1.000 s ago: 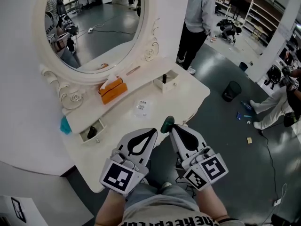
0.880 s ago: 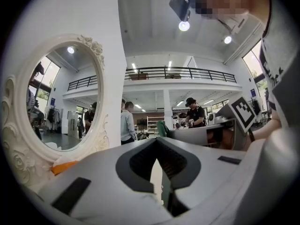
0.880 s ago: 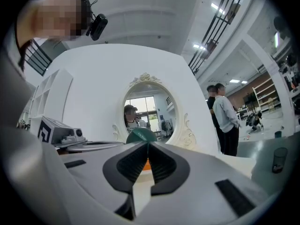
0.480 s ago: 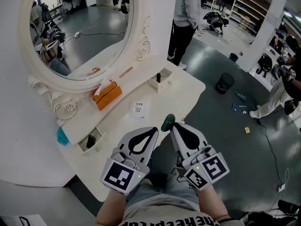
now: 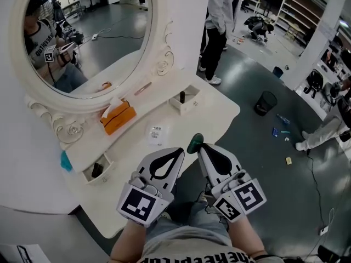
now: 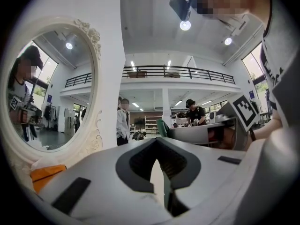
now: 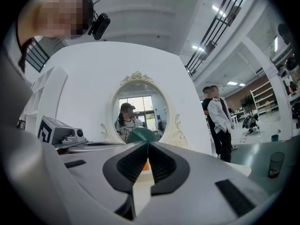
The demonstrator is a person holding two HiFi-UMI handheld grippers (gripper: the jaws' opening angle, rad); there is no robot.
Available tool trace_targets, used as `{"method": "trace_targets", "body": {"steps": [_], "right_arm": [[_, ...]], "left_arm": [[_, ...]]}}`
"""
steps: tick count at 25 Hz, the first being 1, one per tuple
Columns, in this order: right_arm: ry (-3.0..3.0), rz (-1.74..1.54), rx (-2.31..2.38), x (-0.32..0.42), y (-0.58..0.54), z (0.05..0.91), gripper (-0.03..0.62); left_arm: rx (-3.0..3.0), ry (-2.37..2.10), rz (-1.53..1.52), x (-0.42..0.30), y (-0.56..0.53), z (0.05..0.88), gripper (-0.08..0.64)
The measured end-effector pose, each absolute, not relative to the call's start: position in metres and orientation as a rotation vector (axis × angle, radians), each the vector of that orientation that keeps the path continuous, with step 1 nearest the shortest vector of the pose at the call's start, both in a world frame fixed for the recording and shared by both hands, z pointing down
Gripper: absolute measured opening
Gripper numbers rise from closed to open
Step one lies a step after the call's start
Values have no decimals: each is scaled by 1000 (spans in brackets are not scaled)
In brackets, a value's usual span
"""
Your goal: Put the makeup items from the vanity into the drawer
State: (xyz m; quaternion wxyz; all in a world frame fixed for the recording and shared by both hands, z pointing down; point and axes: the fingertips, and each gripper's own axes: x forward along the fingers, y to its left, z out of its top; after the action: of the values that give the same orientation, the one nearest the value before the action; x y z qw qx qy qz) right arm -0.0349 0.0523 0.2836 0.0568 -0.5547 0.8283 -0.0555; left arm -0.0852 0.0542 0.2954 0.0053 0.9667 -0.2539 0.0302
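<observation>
The white vanity (image 5: 216, 114) spreads just beyond my fingertips (image 5: 164, 166). Nearest ahead of them lies a small clear packet (image 5: 156, 134). Farther off to their left sits an orange tissue box (image 5: 117, 118), and farther right a small open tray (image 5: 193, 99) with a dark stick.

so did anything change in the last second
The head view shifted: the vanity, its orange box and mirror drifted left in frame. Nothing was grabbed or released. The right gripper still pinches the green item; the left gripper stays shut and empty.
</observation>
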Motion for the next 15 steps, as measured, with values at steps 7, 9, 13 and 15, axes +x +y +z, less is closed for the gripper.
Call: {"method": "trace_targets", "body": {"steps": [7,9,13,15], "right_arm": [[2550,-165,-1622,16,23,281,29],[2556,-166,-1609,31,17,281,29],[2570,-169,-1586,61,4,283,29],[2580,-173,-1574,74,-2,284,29]], "left_arm": [[3011,-857,104,-32,29,294,12],[3007,-869,107,-16,24,294,12],[3002,-899,118,13,12,296,12],[2997,-917,117,26,6,297,12]]}}
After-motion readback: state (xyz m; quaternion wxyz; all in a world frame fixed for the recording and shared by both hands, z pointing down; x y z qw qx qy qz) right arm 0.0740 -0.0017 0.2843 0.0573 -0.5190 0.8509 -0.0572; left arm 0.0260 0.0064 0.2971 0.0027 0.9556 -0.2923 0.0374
